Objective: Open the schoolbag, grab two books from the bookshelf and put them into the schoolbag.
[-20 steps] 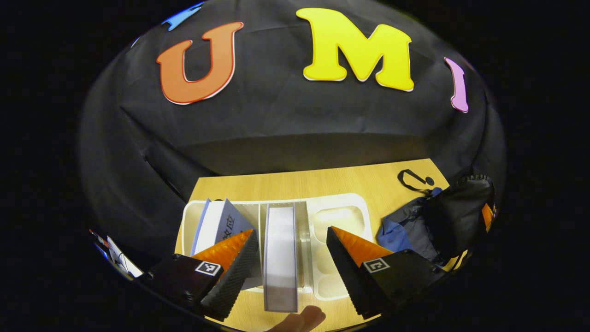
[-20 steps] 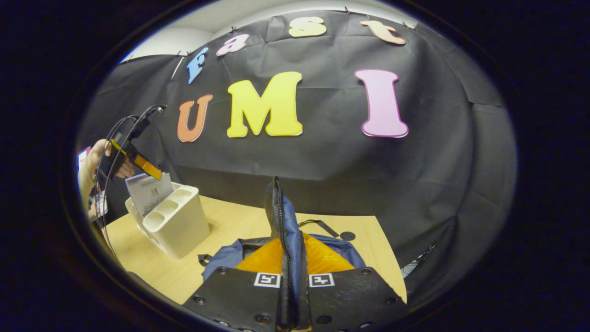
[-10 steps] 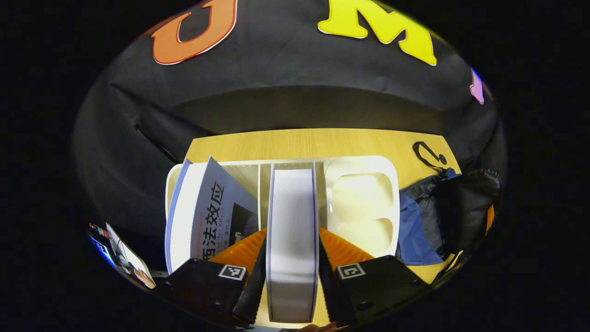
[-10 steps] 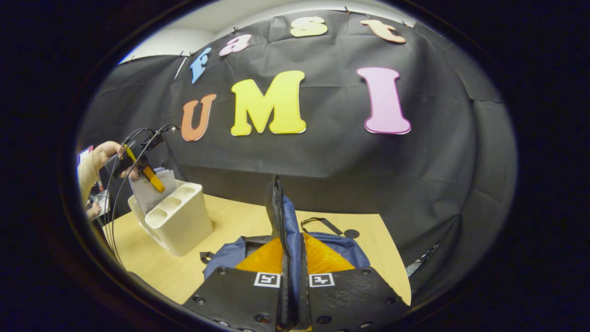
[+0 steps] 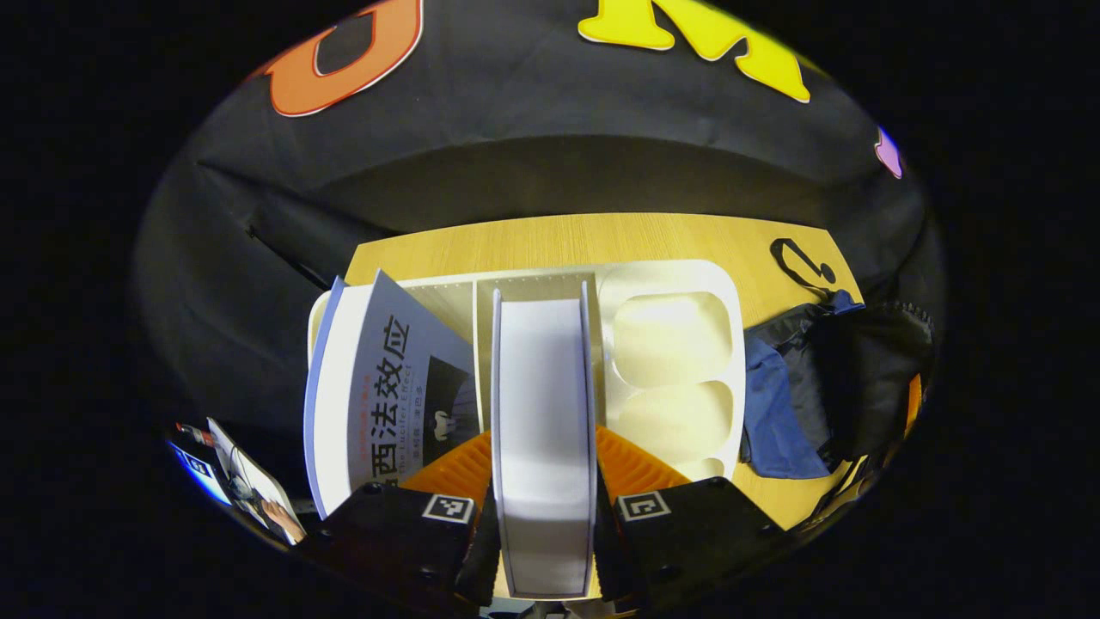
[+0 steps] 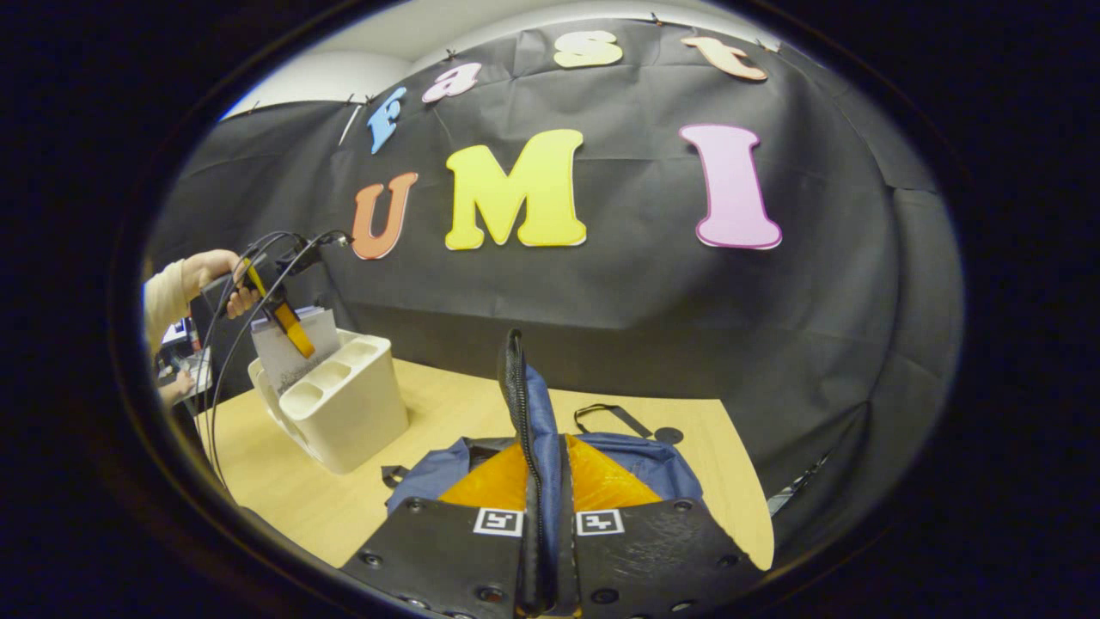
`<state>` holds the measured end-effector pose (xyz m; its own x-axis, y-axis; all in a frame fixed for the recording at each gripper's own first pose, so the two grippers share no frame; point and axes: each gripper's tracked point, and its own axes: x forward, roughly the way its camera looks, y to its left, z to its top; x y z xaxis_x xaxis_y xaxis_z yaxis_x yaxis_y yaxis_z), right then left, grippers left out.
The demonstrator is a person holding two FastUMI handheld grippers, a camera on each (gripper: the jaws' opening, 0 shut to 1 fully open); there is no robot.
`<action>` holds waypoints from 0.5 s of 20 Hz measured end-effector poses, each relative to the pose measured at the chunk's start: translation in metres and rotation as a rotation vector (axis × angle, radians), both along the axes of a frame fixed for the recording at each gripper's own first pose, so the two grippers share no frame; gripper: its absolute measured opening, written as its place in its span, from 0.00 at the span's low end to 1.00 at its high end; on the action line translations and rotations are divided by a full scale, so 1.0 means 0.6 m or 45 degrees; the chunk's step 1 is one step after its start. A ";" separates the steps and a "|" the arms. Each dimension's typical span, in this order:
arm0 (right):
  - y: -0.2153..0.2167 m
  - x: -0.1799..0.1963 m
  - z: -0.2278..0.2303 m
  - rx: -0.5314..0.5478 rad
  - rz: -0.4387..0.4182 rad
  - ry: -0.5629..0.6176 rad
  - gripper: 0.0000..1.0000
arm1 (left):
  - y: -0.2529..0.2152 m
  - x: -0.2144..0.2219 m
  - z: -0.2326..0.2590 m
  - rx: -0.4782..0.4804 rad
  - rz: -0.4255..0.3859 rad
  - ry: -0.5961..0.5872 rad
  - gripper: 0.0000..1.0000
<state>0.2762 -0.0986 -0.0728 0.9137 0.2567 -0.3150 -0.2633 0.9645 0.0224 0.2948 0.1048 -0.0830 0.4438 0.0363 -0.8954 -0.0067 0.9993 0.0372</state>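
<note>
Desk: left gripper [image 5: 543, 507] clamps book [image 5: 543, 413] in shelf [image 5: 670, 284] — stiff, hold the edge; right gripper [image 6: 543, 524] pinches soft bag flap [image 6: 518, 404].

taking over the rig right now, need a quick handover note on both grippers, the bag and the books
Left gripper: shut on the middle book, which stands upright in the white bookshelf. From the right gripper view it sits at the top of the bookshelf, held by a hand.
Right gripper: shut on the upright edge of the schoolbag flap, holding the blue schoolbag open on the table.
Second book leans in the left slot of the bookshelf.
Done: bag opened, first book gripped.
Left: lift that book out, put it in the bag, then fetch the second one.
</note>
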 end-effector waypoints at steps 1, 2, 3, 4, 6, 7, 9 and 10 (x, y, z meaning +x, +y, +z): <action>0.003 0.001 -0.001 -0.003 0.005 0.003 0.08 | 0.004 -0.004 0.001 0.009 0.028 -0.018 0.47; 0.006 0.001 0.000 0.000 0.005 0.004 0.08 | 0.008 -0.010 0.004 0.006 0.074 -0.037 0.46; 0.010 0.003 0.001 0.004 0.004 0.010 0.08 | 0.008 -0.019 0.008 0.007 0.095 -0.049 0.47; 0.014 0.003 0.001 0.001 0.006 0.012 0.08 | 0.009 -0.025 0.013 0.004 0.118 -0.069 0.47; 0.017 0.001 0.003 -0.006 -0.001 0.012 0.08 | 0.006 -0.044 0.030 0.025 0.099 -0.093 0.47; 0.018 0.001 0.006 -0.001 -0.003 0.011 0.08 | 0.003 -0.050 0.035 0.019 0.088 -0.120 0.46; 0.021 0.002 0.006 0.008 -0.009 0.013 0.08 | -0.007 -0.073 0.048 0.001 0.079 -0.144 0.47; 0.021 0.001 0.005 0.012 -0.015 0.016 0.08 | -0.008 -0.084 0.054 0.005 0.083 -0.162 0.46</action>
<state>0.2771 -0.0862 -0.0701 0.9127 0.2490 -0.3239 -0.2516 0.9672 0.0345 0.2446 0.1002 -0.0506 0.5502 0.0721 -0.8319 -0.0763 0.9964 0.0359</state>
